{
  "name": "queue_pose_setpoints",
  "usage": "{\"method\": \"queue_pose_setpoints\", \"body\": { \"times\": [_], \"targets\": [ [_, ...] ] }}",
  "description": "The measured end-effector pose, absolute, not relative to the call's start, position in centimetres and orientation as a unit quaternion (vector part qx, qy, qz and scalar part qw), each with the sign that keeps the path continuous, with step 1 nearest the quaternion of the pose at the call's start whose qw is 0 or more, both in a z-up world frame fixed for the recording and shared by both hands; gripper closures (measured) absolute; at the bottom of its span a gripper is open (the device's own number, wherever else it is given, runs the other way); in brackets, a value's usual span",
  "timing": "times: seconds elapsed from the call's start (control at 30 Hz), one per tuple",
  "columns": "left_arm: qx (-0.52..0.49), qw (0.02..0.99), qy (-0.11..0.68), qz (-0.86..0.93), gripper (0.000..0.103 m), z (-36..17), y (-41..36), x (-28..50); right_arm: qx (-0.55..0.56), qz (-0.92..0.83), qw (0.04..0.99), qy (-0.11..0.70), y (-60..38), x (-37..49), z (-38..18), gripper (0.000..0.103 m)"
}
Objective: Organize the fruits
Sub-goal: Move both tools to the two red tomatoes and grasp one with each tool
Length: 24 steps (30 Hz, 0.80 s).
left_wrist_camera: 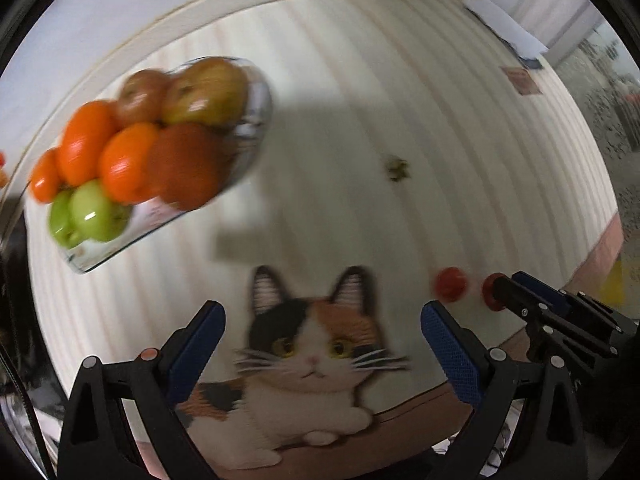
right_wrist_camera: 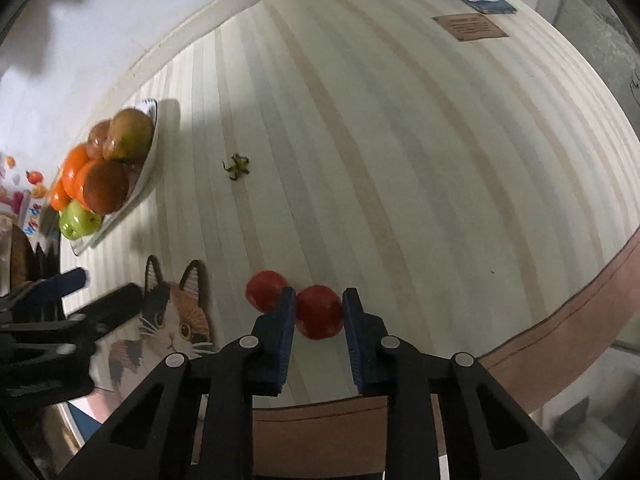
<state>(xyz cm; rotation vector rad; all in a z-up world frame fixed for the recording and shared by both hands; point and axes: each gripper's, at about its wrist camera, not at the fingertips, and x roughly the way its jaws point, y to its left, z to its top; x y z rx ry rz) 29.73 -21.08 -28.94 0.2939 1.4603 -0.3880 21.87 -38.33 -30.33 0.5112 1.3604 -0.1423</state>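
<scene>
A striped tablecloth (right_wrist_camera: 400, 128) with a printed cat (left_wrist_camera: 312, 356) covers the table. The right gripper (right_wrist_camera: 319, 312) has its jaws closed around a red tomato (right_wrist_camera: 320, 312) near the front edge. A second tomato (right_wrist_camera: 265, 290) sits just to its left, touching the left finger. The left gripper (left_wrist_camera: 322, 344) hovers over the cat, jaws spread wide and empty. Far left, a glass bowl (left_wrist_camera: 252, 120) holds oranges, green apples and other fruit. A green stem (right_wrist_camera: 237, 167) lies loose mid-table.
</scene>
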Motion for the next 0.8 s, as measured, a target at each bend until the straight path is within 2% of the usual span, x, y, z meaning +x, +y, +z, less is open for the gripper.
{"method": "queue_pose_setpoints", "body": {
  "times": [0.13, 0.2, 0.27, 0.8],
  "targets": [
    [0.15, 0.711, 0.656, -0.204, 0.003, -29.7, -23.6, 28.9, 0.259, -0.063, 0.742, 0.615, -39.6, 21.2, -30.2, 0.077],
    [0.162, 0.709, 0.655, -0.206, 0.01, -30.2, -24.5, 28.7, 0.268, -0.051, 0.742, 0.612, -39.9, 21.1, -30.5, 0.077],
    [0.165, 0.704, 0.659, -0.207, 0.012, -30.8, -24.9, 28.7, 0.265, -0.047, 0.733, 0.625, -40.1, 21.5, -31.0, 0.077],
    [0.172, 0.695, 0.667, -0.208, 0.012, -30.2, -22.5, 28.3, 0.243, 0.003, 0.741, 0.625, -40.2, 22.2, -31.3, 0.076]
  ]
}}
